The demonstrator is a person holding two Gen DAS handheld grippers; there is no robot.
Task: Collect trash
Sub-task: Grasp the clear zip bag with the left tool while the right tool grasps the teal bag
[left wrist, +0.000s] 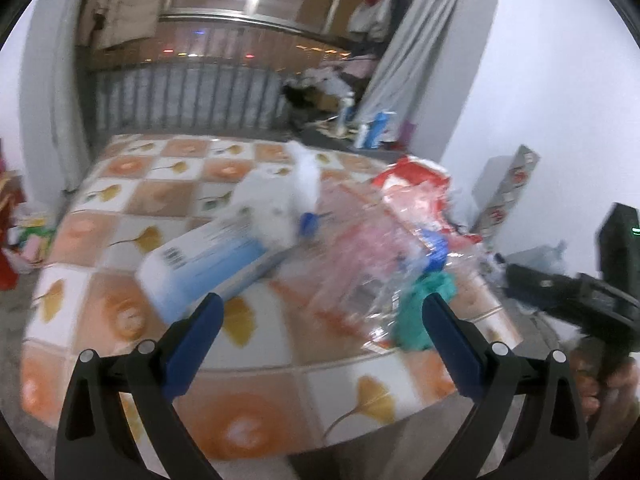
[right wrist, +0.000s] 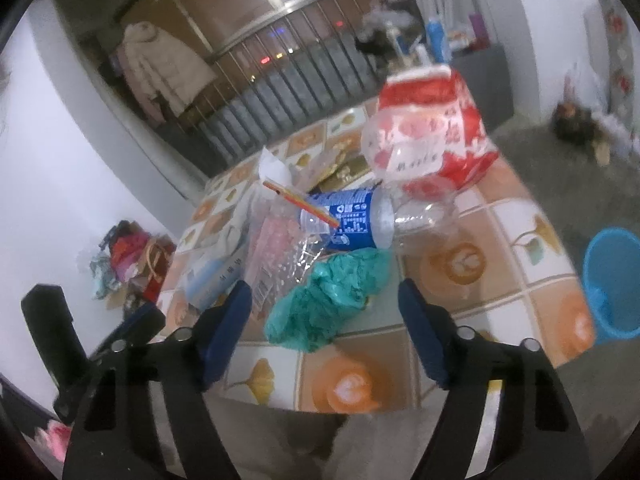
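Trash lies piled on a table with an orange-and-white tile cloth (right wrist: pixel 500 248). A crumpled green bag (right wrist: pixel 332 296) sits nearest, just beyond my right gripper (right wrist: pixel 326 296), which is open with nothing between its blue pads. Behind it lie a clear bottle with a blue label (right wrist: pixel 352 220), pink-printed clear wrap (right wrist: pixel 276 248), a red-and-white bag (right wrist: pixel 432 136) and white tissue (right wrist: pixel 274 168). My left gripper (left wrist: pixel 320 308) is open above the near table edge, empty. Ahead of it are a blue-and-white box (left wrist: pixel 204 264), white tissue (left wrist: pixel 296 196), the clear wrap (left wrist: pixel 360 260) and the green bag (left wrist: pixel 416 312).
A blue bin (right wrist: pixel 612 284) stands on the floor right of the table. The other gripper and a hand (left wrist: pixel 592 308) show at the right edge of the left wrist view. A railing (left wrist: pixel 180 96) and cluttered shelf run behind; bags lie on the floor at left (right wrist: pixel 128 260).
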